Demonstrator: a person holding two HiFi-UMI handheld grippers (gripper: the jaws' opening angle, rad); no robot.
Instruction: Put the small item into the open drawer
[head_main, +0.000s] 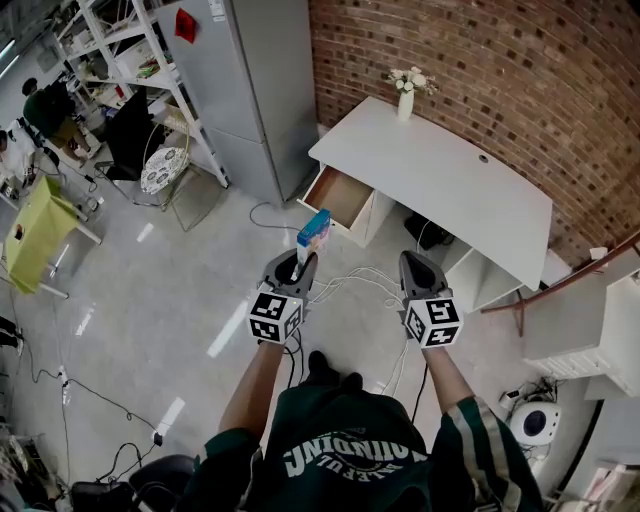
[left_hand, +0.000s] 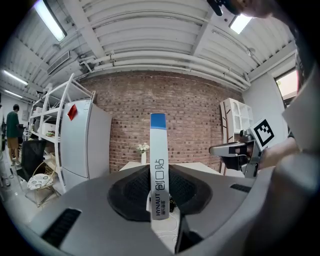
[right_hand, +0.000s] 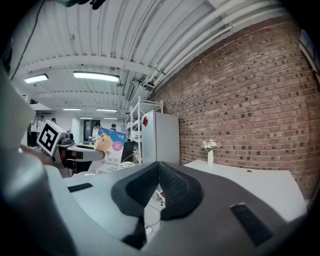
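Observation:
A small flat box, white with a blue top, stands upright between the jaws of my left gripper, which is shut on it. In the left gripper view the box shows edge-on, clamped by the black pads of that gripper. The white desk stands ahead against the brick wall, its wooden drawer pulled open at the left end. My right gripper is level beside the left one, shut and empty. The held box also appears in the right gripper view.
A vase of flowers stands on the desk's far corner. A grey refrigerator is left of the desk, with white shelving and a chair beyond. Cables lie on the floor under the grippers.

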